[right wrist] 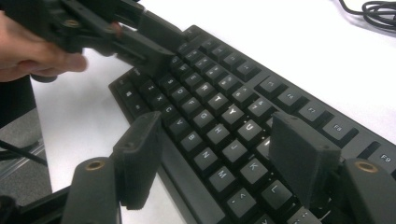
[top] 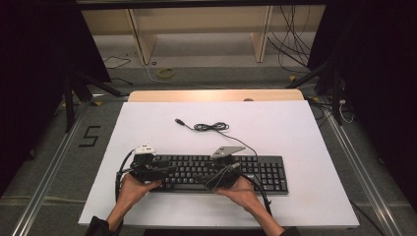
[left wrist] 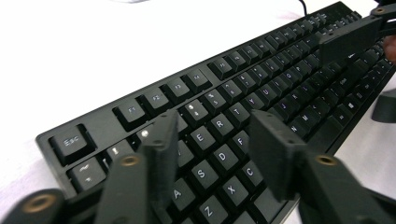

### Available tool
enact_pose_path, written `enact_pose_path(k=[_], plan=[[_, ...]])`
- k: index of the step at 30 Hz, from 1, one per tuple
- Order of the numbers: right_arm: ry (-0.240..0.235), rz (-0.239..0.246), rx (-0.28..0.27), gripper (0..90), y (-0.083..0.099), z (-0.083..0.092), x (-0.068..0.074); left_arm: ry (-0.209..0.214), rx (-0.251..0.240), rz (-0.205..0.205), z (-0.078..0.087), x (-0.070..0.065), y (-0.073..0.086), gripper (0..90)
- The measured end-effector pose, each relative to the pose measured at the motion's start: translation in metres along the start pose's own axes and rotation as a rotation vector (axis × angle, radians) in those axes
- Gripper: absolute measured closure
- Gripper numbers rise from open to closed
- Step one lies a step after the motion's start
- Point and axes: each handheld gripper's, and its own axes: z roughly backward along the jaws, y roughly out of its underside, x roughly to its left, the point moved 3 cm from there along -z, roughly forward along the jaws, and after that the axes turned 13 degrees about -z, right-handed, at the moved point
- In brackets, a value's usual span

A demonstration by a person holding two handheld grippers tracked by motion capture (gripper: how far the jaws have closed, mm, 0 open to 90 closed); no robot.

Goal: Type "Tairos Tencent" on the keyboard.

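A black keyboard [top: 260, 169] lies across the near part of a white board [top: 295, 128]. Its cable [top: 211, 127] is coiled behind it and ends in a loose plug [top: 179, 121]. My left gripper [top: 160, 169] hovers over the keyboard's left end. In the left gripper view its jaws [left wrist: 215, 130] stand apart above the letter keys [left wrist: 219, 123], with nothing between them. My right gripper [top: 216, 177] is over the keyboard's middle. Its jaws [right wrist: 217, 135] are spread wide over the keys [right wrist: 205, 119], one of them off the front edge. Both are open.
A person's hands [top: 133, 189] hold the grippers from the near edge. A wooden tabletop [top: 216, 95] shows behind the board. Beyond it are shelf legs, floor cables and a yellow ring [top: 166, 73]. Black stands [top: 69, 93] flank the table.
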Motion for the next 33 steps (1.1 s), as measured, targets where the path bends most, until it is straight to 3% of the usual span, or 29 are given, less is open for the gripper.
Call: enact_pose_path(k=[6,14,28,33], plan=[[-0.004,0.007,-0.002,35.6,0.002,0.002,0.002,-0.002,0.033,-0.032,-0.007,0.000,-0.005,73.2],[-0.001,0.005,-0.008,35.6,0.005,0.005,0.000,-0.005,0.079,-0.051,-0.017,0.002,-0.006,86.7],[-0.014,0.009,-0.021,33.8,0.007,0.009,0.003,-0.012,0.129,-0.060,-0.028,0.001,-0.005,89.1],[-0.011,0.010,-0.019,34.1,0.007,0.009,0.003,-0.014,0.121,-0.062,-0.028,0.001,-0.004,89.1]])
